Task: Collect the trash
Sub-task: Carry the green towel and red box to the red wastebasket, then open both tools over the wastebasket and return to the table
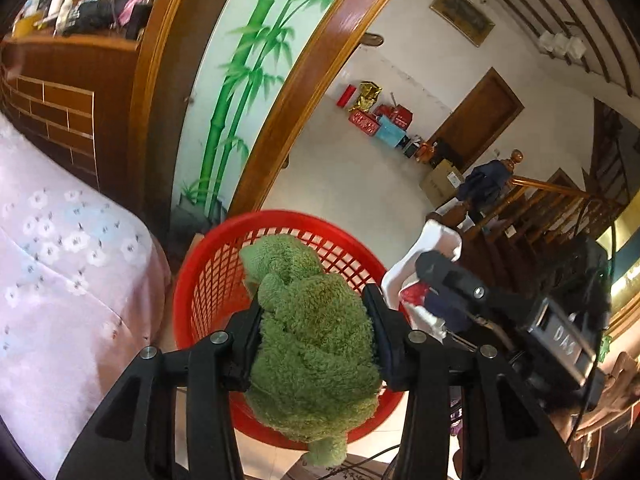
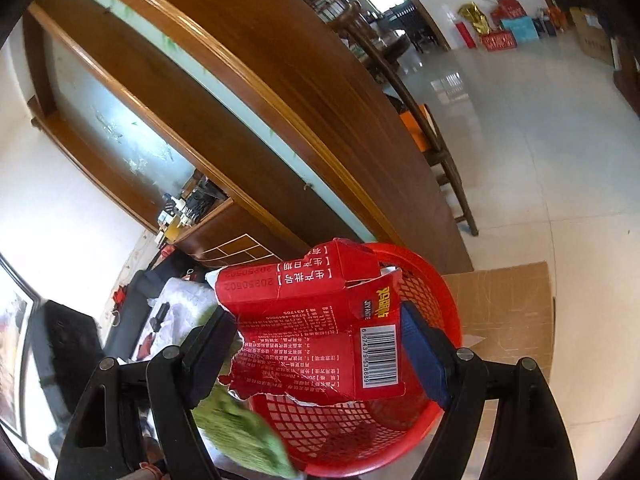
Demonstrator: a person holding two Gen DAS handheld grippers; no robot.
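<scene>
The left hand-held gripper (image 1: 316,344) points forward and downward, its two black fingers closed partway on a green fuzzy cloth (image 1: 316,336). The right hand-held gripper (image 2: 320,340) also tilts downward, jaws set wide, gripping a torn red carton (image 2: 320,328) by its sides.

Green fuzzy cloth (image 1: 316,340) clamped in left gripper (image 1: 316,332) above red mesh basket (image 1: 208,280).
</scene>
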